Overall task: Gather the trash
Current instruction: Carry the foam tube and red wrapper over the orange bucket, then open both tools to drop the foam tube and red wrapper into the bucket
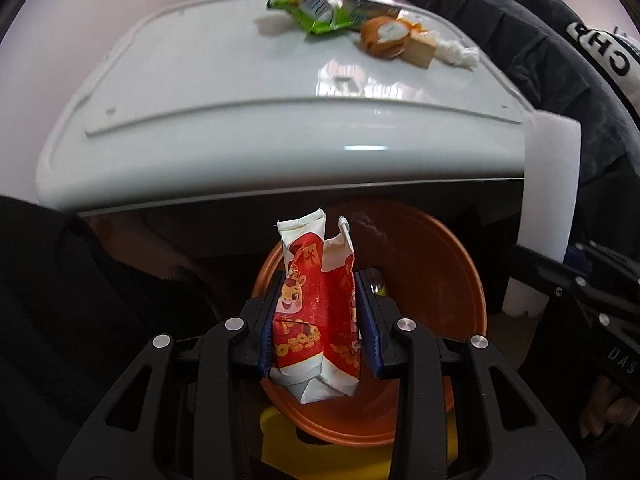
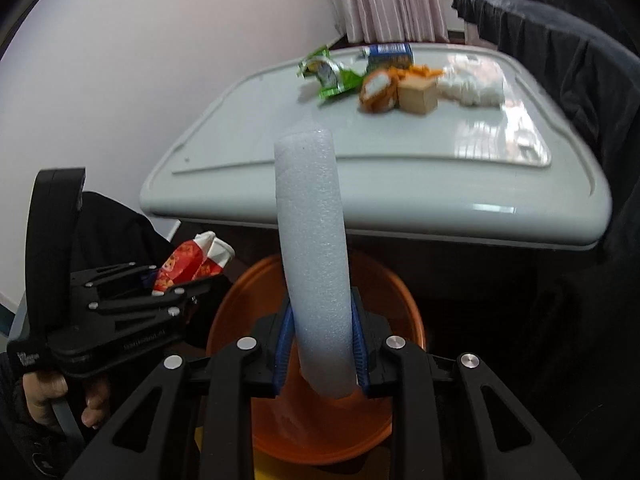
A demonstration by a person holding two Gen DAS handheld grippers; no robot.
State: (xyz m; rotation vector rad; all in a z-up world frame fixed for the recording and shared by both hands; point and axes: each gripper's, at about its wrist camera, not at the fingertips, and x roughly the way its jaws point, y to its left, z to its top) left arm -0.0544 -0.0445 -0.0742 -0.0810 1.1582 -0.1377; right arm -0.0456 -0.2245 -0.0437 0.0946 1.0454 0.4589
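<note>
My left gripper [image 1: 318,316] is shut on a crumpled red and white carton [image 1: 316,304] and holds it above an orange basin [image 1: 432,280]. It also shows at the left of the right wrist view [image 2: 188,276], carton [image 2: 192,260] in its jaws. My right gripper [image 2: 320,344] is shut on a white foam tube [image 2: 314,248] and holds it upright over the orange basin [image 2: 400,304]. The foam tube shows at the right of the left wrist view [image 1: 548,208].
A white table [image 1: 240,112] stands behind the basin, also in the right wrist view [image 2: 380,184]. At its far side lie green wrappers [image 1: 316,12], an orange peel [image 1: 384,36], a tan block [image 1: 420,50], white tissue [image 1: 460,54]. A yellow stool [image 1: 320,452] bears the basin.
</note>
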